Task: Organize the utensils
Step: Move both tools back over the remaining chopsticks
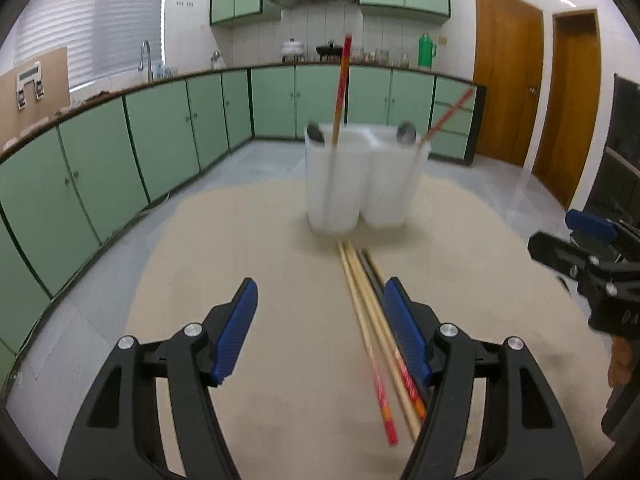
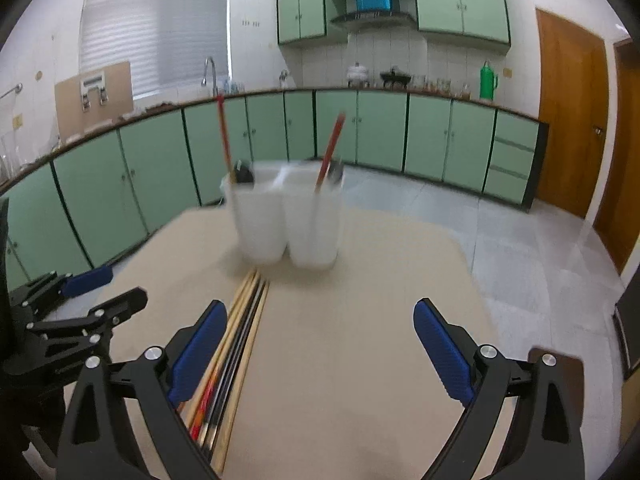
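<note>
A white two-compartment utensil holder (image 1: pixel 362 178) stands on the beige table; it also shows in the right wrist view (image 2: pixel 286 216). Each compartment holds a red-topped chopstick (image 1: pixel 342 88) and a dark spoon (image 1: pixel 316 134). A bundle of wooden and dark chopsticks (image 1: pixel 370 320) lies on the table in front of the holder, also seen in the right wrist view (image 2: pixel 232 356). My left gripper (image 1: pixel 322 328) is open and empty, its right finger beside the bundle. My right gripper (image 2: pixel 316 354) is open and empty, its left finger next to the bundle.
The beige table (image 1: pixel 280 280) ends at a grey tiled floor. Green cabinets (image 1: pixel 160 136) with a counter and sink line the far walls. Wooden doors (image 1: pixel 508 80) stand at right. The other gripper shows at the right edge (image 1: pixel 592 272) and at the left edge (image 2: pixel 68 320).
</note>
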`<state>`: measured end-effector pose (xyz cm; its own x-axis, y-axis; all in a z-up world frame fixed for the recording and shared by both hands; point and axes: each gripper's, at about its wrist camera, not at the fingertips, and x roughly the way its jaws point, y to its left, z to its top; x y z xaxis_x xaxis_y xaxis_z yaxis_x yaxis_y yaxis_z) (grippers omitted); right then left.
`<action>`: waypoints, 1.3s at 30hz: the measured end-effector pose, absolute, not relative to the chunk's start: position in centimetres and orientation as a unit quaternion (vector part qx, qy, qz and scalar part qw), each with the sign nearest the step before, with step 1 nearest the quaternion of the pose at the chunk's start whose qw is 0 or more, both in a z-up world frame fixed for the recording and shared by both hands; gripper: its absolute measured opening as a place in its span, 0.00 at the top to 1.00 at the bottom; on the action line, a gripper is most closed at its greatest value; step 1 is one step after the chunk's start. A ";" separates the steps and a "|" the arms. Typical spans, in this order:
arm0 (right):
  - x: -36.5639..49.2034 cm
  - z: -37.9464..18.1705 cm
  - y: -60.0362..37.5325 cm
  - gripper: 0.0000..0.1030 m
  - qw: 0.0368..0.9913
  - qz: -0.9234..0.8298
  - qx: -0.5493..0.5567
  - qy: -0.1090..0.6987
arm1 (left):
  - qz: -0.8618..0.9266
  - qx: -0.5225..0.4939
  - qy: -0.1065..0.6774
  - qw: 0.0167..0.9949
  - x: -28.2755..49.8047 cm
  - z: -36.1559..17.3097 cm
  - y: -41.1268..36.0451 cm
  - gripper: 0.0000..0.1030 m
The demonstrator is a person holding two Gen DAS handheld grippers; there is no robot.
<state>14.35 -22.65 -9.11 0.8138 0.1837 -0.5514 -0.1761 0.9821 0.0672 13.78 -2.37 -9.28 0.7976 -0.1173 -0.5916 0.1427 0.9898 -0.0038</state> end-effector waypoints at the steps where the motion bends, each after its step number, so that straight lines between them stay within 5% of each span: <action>1: 14.0 -9.8 -22.6 0.10 0.950 0.095 0.009 0.296 | -0.068 0.021 0.321 0.944 13.3 -10.2 -2.2 0.38; 16: 9.9 -15.5 -21.1 0.11 0.926 0.103 0.004 0.364 | -0.058 0.029 0.396 0.916 9.9 -15.4 -1.8 0.38; 39: 8.2 -18.1 -17.1 0.55 0.899 0.139 -0.045 0.413 | -0.054 0.015 0.412 0.909 10.0 -15.9 -1.7 0.37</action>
<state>8.19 -17.12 -18.08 0.6205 0.2121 -0.7550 -0.2872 0.9573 0.0329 10.02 -1.71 -15.88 0.6540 -0.0857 -0.7516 0.1108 0.9937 -0.0169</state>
